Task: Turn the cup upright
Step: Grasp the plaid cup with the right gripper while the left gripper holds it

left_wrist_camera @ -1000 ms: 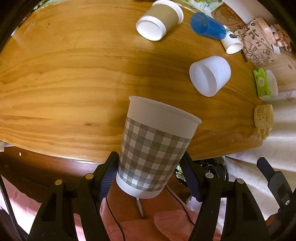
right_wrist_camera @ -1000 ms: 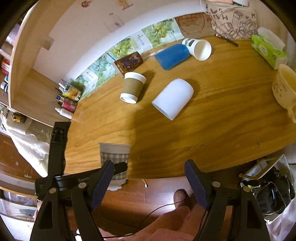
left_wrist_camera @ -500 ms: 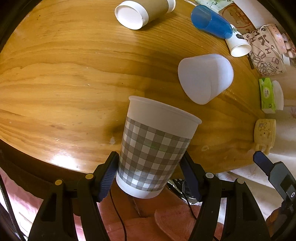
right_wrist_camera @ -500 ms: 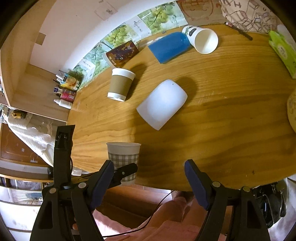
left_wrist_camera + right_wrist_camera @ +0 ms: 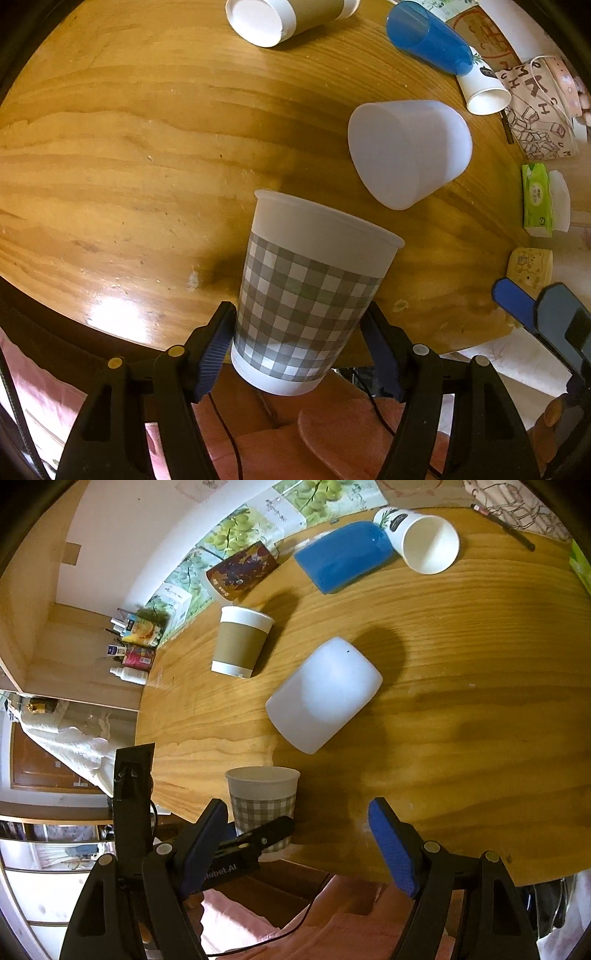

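Note:
My left gripper (image 5: pixel 299 350) is shut on a grey-checked paper cup (image 5: pixel 306 295), held upright with its mouth up, over the near edge of the wooden table (image 5: pixel 110 166). The same cup shows in the right wrist view (image 5: pixel 263 801), with the left gripper's fingers (image 5: pixel 258 840) across its lower part. My right gripper (image 5: pixel 299 849) is open and empty, just right of that cup above the table edge.
A white plastic cup (image 5: pixel 325 698) lies on its side mid-table. A brown-sleeved paper cup (image 5: pixel 240 642) stands mouth down behind it. A blue cup (image 5: pixel 343 561) and a white paper cup (image 5: pixel 424 539) lie on their sides at the back. A tissue pack (image 5: pixel 537 199) lies at the right.
The left gripper has carried the checked cup forward over the table. The right gripper has moved forward too and stays open.

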A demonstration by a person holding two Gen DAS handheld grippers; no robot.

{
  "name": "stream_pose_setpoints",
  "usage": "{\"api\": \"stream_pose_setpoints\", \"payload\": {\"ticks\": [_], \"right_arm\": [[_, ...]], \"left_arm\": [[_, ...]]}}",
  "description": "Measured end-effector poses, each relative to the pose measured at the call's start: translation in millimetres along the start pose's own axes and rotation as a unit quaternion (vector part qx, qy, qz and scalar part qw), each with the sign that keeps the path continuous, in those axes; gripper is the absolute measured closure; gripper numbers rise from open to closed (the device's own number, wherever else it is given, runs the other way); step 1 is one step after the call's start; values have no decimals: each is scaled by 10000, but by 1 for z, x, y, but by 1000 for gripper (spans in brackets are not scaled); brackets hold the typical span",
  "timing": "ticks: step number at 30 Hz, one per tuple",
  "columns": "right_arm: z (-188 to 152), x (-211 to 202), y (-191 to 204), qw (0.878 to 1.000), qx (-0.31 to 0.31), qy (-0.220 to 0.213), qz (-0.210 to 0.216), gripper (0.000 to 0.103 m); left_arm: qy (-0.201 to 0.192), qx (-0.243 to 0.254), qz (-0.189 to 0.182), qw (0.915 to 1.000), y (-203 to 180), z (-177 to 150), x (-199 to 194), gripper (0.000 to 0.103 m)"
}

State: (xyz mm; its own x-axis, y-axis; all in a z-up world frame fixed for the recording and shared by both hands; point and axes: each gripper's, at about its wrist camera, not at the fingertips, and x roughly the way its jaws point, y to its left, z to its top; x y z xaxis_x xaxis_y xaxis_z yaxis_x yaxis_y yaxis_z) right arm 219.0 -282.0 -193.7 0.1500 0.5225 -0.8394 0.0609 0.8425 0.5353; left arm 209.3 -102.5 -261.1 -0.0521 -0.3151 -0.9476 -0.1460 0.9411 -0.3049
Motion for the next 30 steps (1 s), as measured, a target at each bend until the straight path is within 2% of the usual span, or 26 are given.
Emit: {"api": "stream_pose_setpoints", "payload": {"ticks": [5, 19, 25, 30], "right_arm": [[6, 11, -1, 9996, 48, 223, 162, 24], [13, 50, -2, 9947, 304, 851, 499, 24], [13, 65, 3, 9938, 280, 1006, 377, 24], [12, 76, 9, 9946, 200, 1004, 182, 24]], "left_arm": [[-79, 41, -42, 10000, 3, -5, -6, 23], [-319, 327, -34, 9990, 7, -35, -30, 23], [-1034, 582, 256, 9926, 12, -60, -55, 23], [-1920, 653, 493, 9780, 23, -82, -78, 23]]}}
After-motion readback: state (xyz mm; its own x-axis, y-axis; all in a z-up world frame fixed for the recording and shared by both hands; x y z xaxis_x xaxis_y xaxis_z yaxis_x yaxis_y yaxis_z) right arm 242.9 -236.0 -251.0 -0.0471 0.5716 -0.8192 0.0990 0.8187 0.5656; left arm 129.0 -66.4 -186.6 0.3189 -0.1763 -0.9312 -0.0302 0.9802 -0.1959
